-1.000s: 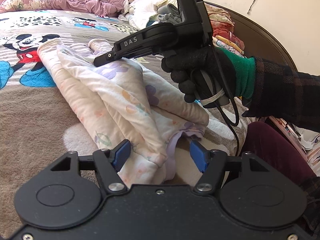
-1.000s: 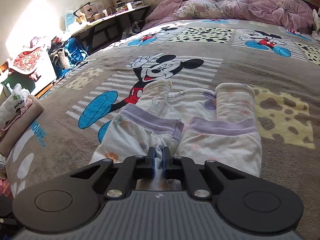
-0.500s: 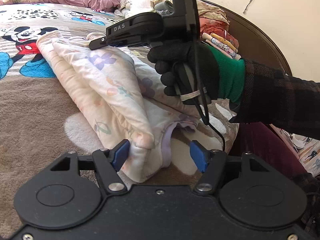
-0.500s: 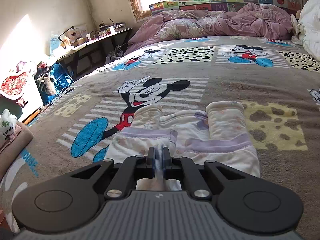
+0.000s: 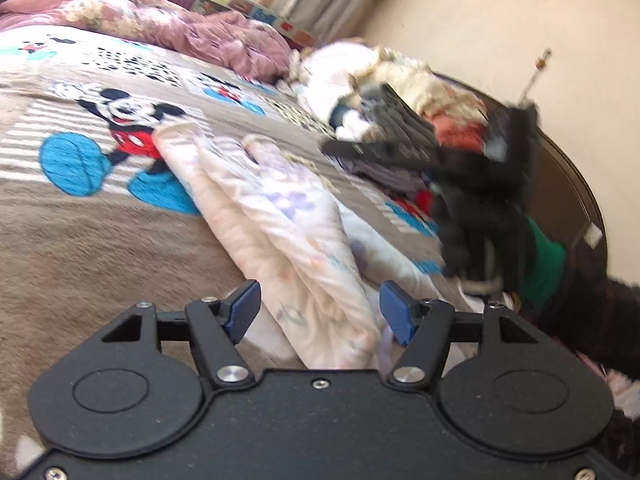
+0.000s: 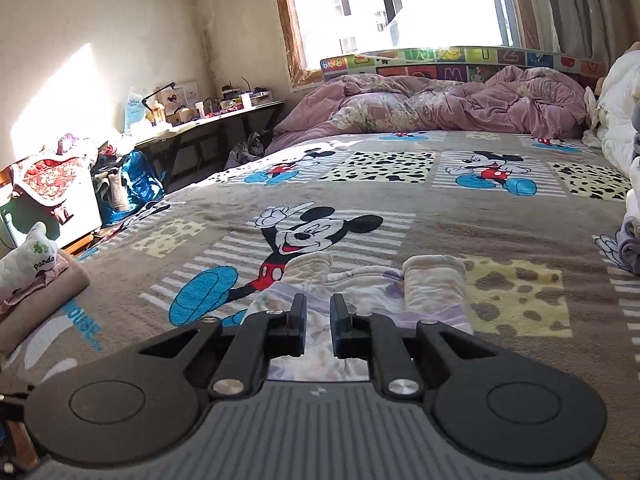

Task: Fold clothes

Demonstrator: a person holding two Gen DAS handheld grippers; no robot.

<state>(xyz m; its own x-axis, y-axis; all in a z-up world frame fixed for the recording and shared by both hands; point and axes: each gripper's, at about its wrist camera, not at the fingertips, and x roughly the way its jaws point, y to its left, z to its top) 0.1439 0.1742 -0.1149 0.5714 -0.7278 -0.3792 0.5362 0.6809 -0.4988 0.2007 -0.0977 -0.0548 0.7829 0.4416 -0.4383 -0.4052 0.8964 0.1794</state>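
On the plush cartoon blanket (image 6: 440,216), soft folded floral pyjama trousers (image 6: 400,292) lie rumpled

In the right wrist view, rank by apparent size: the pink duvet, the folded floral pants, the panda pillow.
1. pink duvet
2. folded floral pants, partly hidden behind the right gripper
3. panda pillow, cut by the frame edge

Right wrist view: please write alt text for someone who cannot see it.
The right gripper, slightly open with nothing between its pads, hovers over folded pale floral trousers on a cartoon-mouse blanket. Behind lie a rumpled pink duvet and a bright window.
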